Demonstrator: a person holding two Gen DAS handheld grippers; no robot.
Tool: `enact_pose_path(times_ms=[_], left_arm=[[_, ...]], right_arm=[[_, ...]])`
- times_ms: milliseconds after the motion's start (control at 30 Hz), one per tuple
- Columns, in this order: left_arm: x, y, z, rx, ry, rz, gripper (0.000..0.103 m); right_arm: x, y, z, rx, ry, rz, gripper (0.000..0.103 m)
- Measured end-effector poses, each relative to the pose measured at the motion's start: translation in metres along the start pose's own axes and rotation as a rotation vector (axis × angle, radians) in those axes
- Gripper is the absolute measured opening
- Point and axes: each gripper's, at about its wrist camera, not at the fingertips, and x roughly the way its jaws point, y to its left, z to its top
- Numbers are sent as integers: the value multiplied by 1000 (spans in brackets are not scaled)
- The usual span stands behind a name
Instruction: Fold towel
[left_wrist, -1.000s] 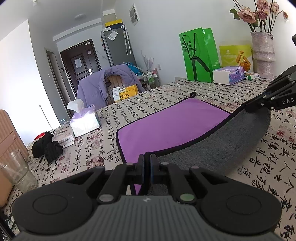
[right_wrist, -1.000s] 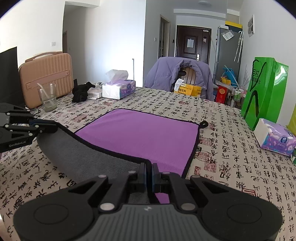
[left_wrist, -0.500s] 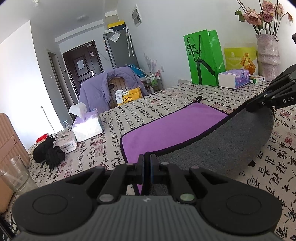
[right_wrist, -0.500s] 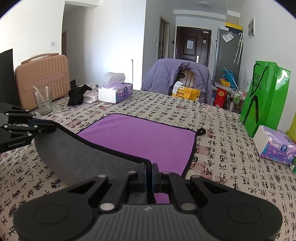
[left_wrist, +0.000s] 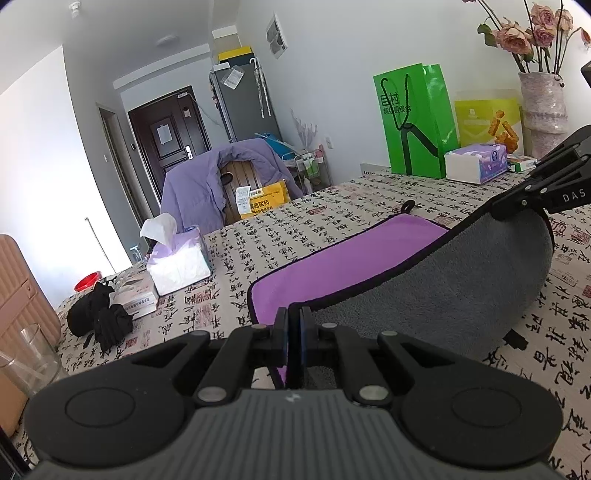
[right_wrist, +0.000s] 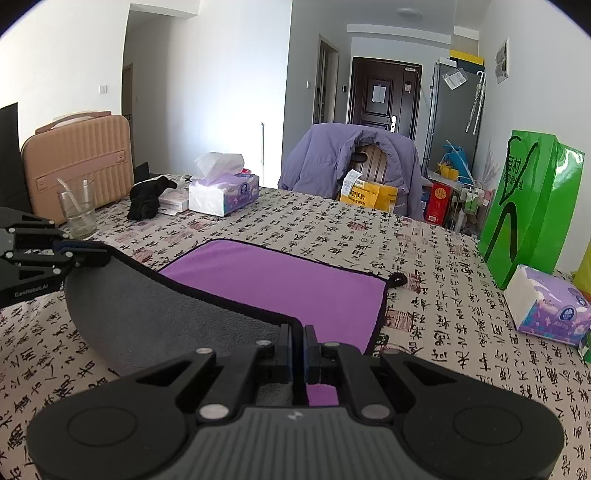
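A towel, purple on top (left_wrist: 354, 258) (right_wrist: 280, 284) and grey underneath (left_wrist: 443, 288), lies on the patterned table. Its near edge is lifted off the table and hangs in a grey curve between my two grippers. My left gripper (left_wrist: 293, 314) is shut on the near left corner. It also shows at the left of the right wrist view (right_wrist: 99, 256). My right gripper (right_wrist: 297, 330) is shut on the near right corner. It also shows at the right of the left wrist view (left_wrist: 498, 210). The far half lies flat, with a black loop (right_wrist: 399, 278) at its far right corner.
On the table stand a tissue box (right_wrist: 221, 192), a black cloth (right_wrist: 147, 195), a glass (right_wrist: 77, 210) and a pink case (right_wrist: 77, 158) at the left. A green bag (right_wrist: 532, 210), a second tissue box (right_wrist: 546, 306) and a flower vase (left_wrist: 543, 99) are at the right. A chair with a purple jacket (right_wrist: 351, 162) stands behind.
Both grippers have risen and moved forward with the towel's near edge, so more of the grey underside hangs up off the table and less purple shows.
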Motion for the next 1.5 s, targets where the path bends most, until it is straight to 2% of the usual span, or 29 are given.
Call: enact_pose_path(times_ms=[1500], left_arm=[[54,17,29,73,-27,41,7]], right_arm=[[49,-24,42,-63,-12,-25,5]])
